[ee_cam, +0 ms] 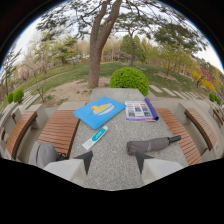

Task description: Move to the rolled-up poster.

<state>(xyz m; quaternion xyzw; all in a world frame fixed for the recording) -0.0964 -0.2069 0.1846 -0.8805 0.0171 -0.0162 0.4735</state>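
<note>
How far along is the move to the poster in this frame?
Early. Done: the tool is aimed down the table, fingers open and empty. In hand: the approach; the tube and the umbrella lie just ahead of the fingers. Left: reaching the poster, which lies partly unrolled well beyond them at the far end, right of the blue book.

The gripper (114,161) is hovering with its two fingers (86,160) pointing forward, spread well apart with an open gap between the dark tips. Nothing is sitting between them, and neither fingertip is touching anything.
</note>
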